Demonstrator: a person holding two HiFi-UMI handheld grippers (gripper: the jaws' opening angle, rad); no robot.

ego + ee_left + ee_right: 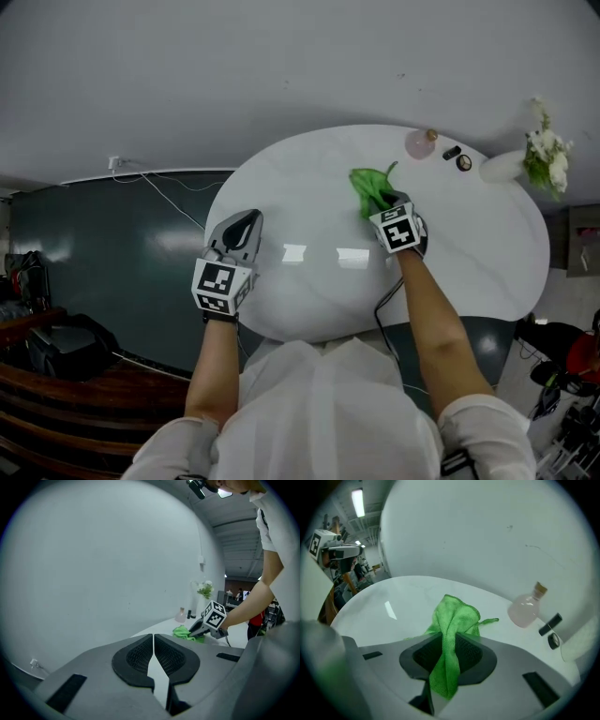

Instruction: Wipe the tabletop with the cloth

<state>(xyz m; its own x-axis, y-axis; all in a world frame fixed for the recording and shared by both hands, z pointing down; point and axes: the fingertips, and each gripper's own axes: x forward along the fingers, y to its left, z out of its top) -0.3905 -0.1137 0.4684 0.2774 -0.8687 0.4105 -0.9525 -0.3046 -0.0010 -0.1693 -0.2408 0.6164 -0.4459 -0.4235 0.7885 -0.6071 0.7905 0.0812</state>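
Left gripper [246,221] hovered at near-left edge of round white tabletop [309,281], jaws closed together, nothing between them. Farther right, right gripper [380,202] was clamped on green cloth [370,185]. One fold ran back through jaws; rest lay bunched on table just beyond tips, right of centre. At far rim: pink bottle [419,143], two small dark items, and white vase of flowers [525,161] far right. No streaks or dirt were visible, so wiped area was unreadable. Judged mid-wipe at best, with near and left portions likely left.

No legible text, no brands or numbers, no readable signs
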